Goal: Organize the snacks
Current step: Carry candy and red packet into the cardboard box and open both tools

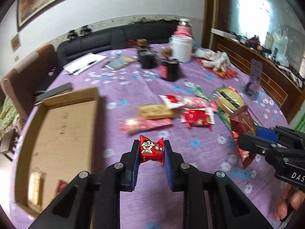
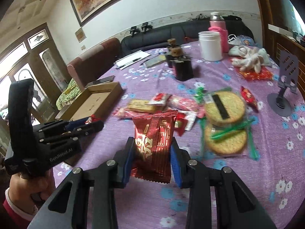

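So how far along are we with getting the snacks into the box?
Early. Done: two packets lie in the cardboard box, a pale one and a red one. In hand: the left claw grips a small red candy; the right claw grips a dark red packet. Left: the loose snack pile and the cracker packs on the table.

Left gripper [image 1: 151, 150]: angled down, blue pads clamped on a small red candy [image 1: 151, 148], raised off the table.
Right gripper [image 2: 152, 152]: angled down, pads pinching a dark red snack packet [image 2: 154, 143] held upright.
Left hand [image 2: 28, 189]: at 8 o'clock in the right view, wrapped around its grip.
Right hand [image 1: 291, 204]: fingers at 4 o'clock in the left view.
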Tool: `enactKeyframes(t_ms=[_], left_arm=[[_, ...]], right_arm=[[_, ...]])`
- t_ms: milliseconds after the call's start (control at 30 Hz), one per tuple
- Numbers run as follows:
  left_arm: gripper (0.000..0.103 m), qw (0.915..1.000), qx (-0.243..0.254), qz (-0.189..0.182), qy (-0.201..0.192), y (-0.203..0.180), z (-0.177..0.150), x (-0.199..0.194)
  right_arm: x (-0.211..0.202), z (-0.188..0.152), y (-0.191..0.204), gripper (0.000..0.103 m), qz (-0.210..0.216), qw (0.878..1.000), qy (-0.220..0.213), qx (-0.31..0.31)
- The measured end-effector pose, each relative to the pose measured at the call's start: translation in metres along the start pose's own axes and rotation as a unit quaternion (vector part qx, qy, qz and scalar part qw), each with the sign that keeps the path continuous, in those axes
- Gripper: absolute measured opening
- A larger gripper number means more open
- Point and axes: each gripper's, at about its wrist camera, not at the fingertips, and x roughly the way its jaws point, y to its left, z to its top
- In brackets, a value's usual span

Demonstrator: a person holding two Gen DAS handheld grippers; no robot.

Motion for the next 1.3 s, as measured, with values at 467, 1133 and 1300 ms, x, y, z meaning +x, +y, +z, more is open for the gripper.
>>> enactKeyframes(t_ms=[467, 1133, 1300], left_arm=[[0.024, 0.995, -0.068, 0.072, -0.014, 0.082, -0.02, -0.026], [0.024, 0.9862, -0.117, 0.117, -0.012, 0.151, -0.036, -0.037], [0.024, 0.9814, -0.144, 0.128, -0.004, 0.178, -0.039, -0.032]], right_arm=[[0.027, 0.011, 0.077, 0.034, 0.047, 0.997, 0.014, -0.054], [0.067, 0.03, 0.147, 0.035, 0.103, 0.99, 0.034, -0.095], [0.093, 0.034, 0.181, 0.035, 0.119, 0.984, 0.05, -0.122]])
